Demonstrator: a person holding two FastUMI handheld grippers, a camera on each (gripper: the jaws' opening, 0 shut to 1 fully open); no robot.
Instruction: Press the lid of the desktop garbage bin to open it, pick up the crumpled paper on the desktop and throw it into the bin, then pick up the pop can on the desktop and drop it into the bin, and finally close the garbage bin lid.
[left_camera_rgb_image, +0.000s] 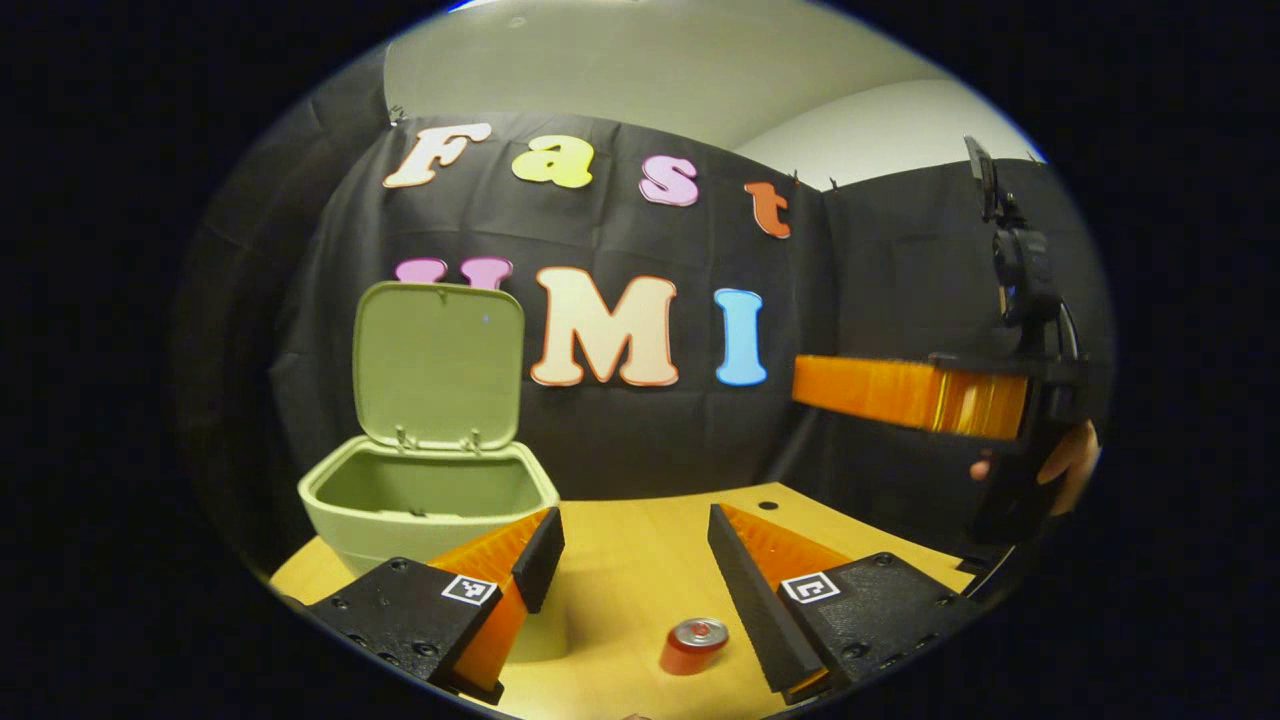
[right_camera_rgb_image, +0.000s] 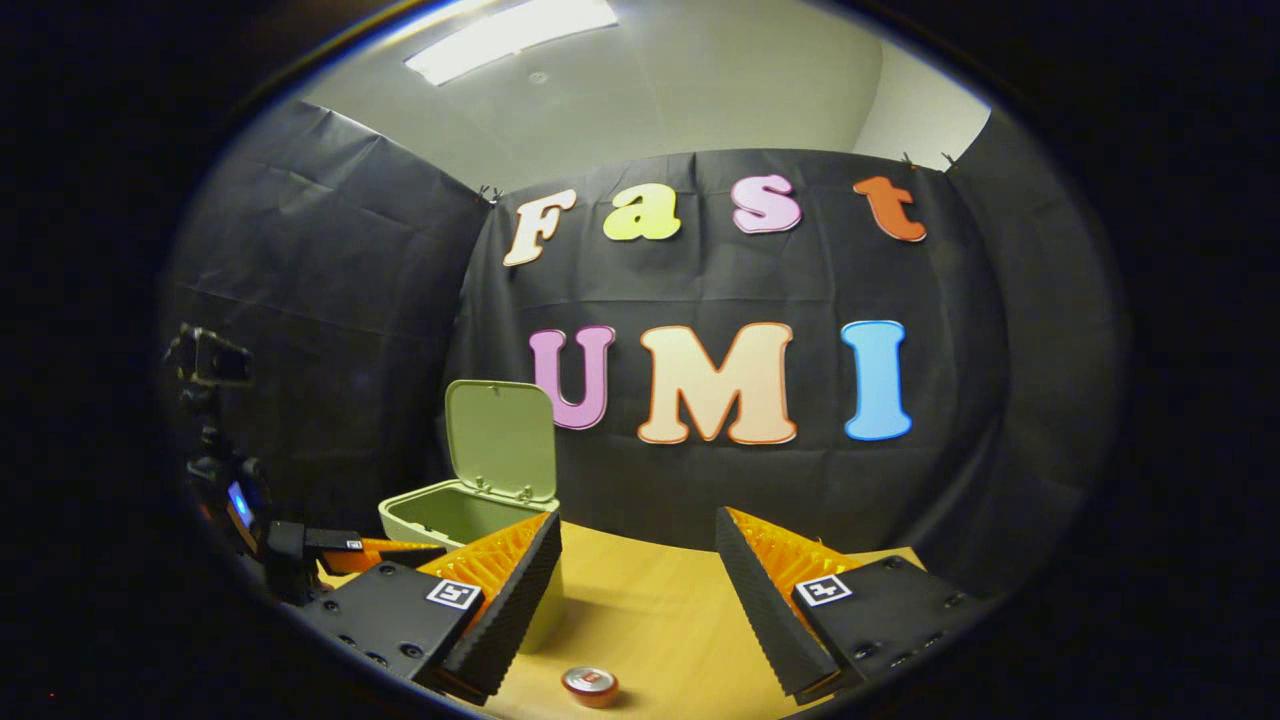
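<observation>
Wooden desktop (left_camera_rgb_image: 640, 560) bears one open-lidded bin (left_camera_rgb_image: 425, 495) and one can (left_camera_rgb_image: 694, 645); both hand-held grippers gape apart.

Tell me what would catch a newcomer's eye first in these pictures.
The green bin stands at the table's back left with its lid swung up. A red can lies on its side on the table, near the camera between the left gripper's open fingers. The right gripper hangs in the air at right.
</observation>
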